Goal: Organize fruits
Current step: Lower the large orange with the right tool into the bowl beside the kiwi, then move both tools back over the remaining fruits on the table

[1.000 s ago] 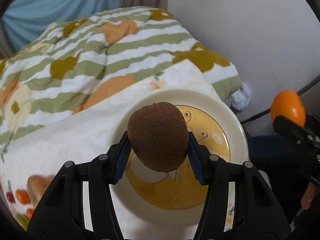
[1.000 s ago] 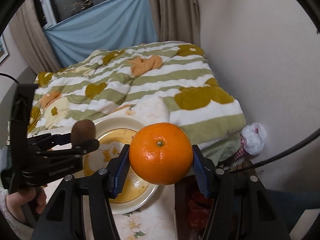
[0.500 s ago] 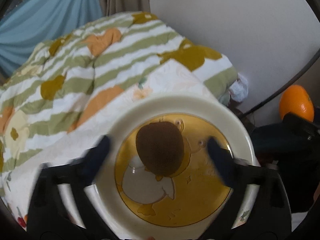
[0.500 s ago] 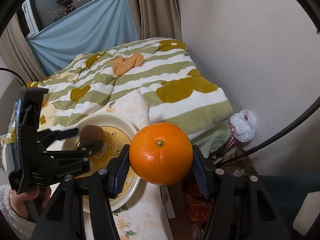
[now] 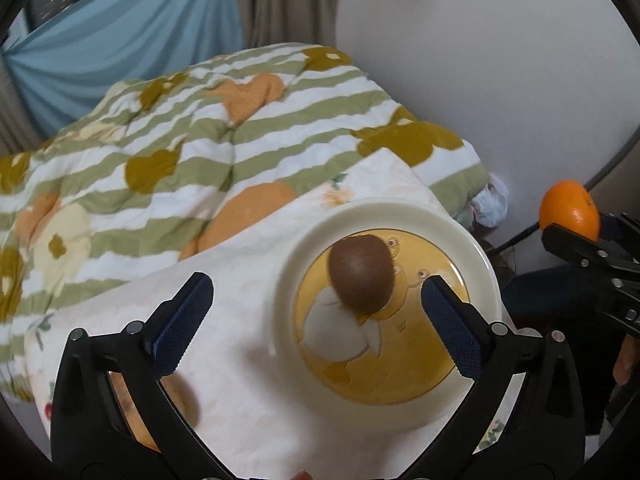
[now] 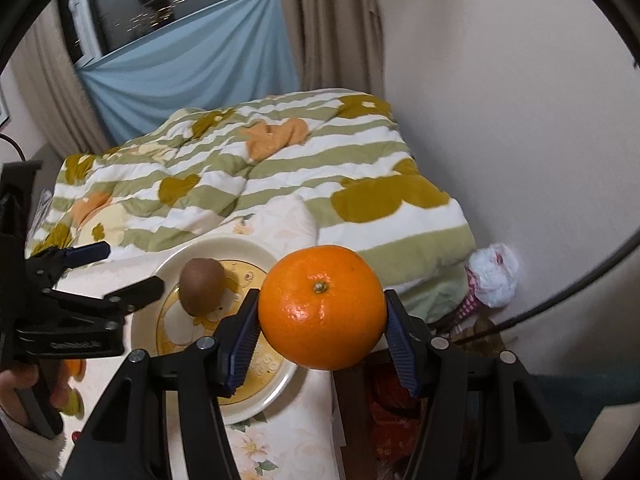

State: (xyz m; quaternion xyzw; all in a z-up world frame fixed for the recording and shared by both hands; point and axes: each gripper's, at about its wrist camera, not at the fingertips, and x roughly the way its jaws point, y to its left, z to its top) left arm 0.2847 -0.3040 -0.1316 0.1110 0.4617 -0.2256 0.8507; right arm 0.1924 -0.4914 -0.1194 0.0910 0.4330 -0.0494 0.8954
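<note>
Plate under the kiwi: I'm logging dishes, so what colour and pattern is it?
The plate has a cream rim and a yellow centre with a cartoon duck; the left wrist view shows it best.

embossed lettering is borne on the side of the left gripper (image 6: 120, 268), too blurred to be read; faint digits on the plate (image 6: 276, 376) remain illegible.

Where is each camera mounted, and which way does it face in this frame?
Left wrist: on the left gripper, open, looking down past its fingers at the kiwi on the plate; the right gripper shows at the right edge.
Right wrist: on the right gripper, shut on the orange, facing the quilt; the left gripper and hand appear at left.
Shared: kiwi, plate, orange, quilt.
</note>
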